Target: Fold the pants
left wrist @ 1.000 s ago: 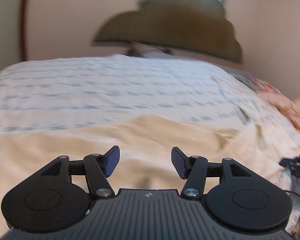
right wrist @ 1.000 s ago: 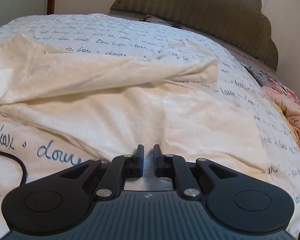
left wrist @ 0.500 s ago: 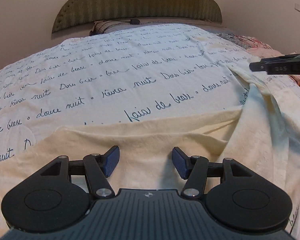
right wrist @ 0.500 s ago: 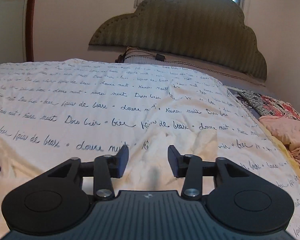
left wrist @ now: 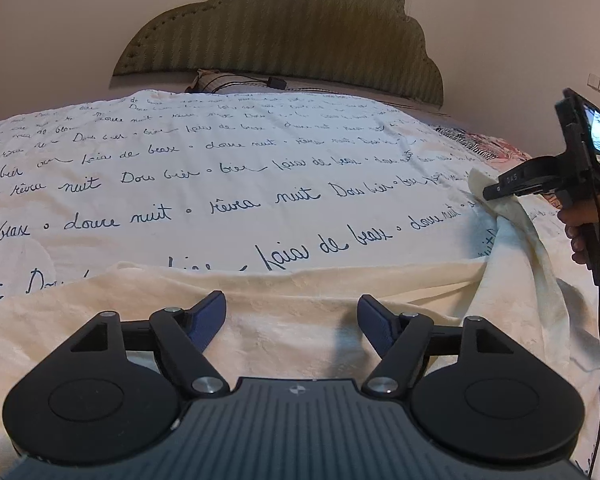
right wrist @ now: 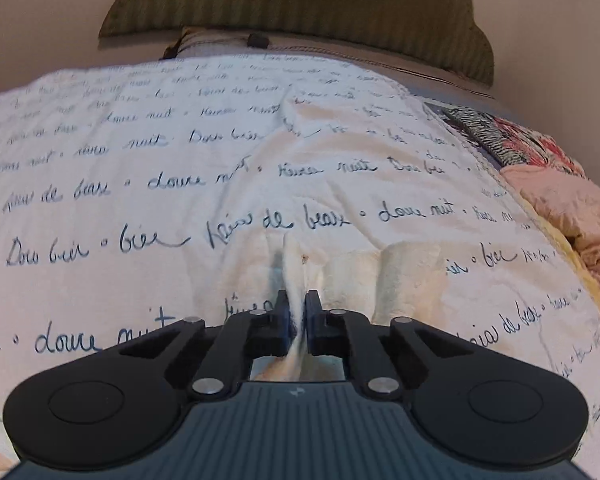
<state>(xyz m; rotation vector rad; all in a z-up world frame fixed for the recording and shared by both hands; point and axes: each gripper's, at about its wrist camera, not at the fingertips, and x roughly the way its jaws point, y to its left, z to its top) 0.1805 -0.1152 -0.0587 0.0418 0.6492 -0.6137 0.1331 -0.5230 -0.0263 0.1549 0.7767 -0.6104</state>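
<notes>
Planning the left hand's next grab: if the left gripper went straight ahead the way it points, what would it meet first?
The left gripper, jaws open, would probably first meet the cream pants spread just ahead of it, then the script-printed bedspread beyond. Depth is hard to judge.

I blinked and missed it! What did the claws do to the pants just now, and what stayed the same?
Half a second ago the right claw was open above the bed. Now it has shut on a pinch of the cream pants, lifting an edge at the right side. The left claw stayed open over the pants, gripping nothing. The pants stayed spread on the lettered bedspread.
</notes>
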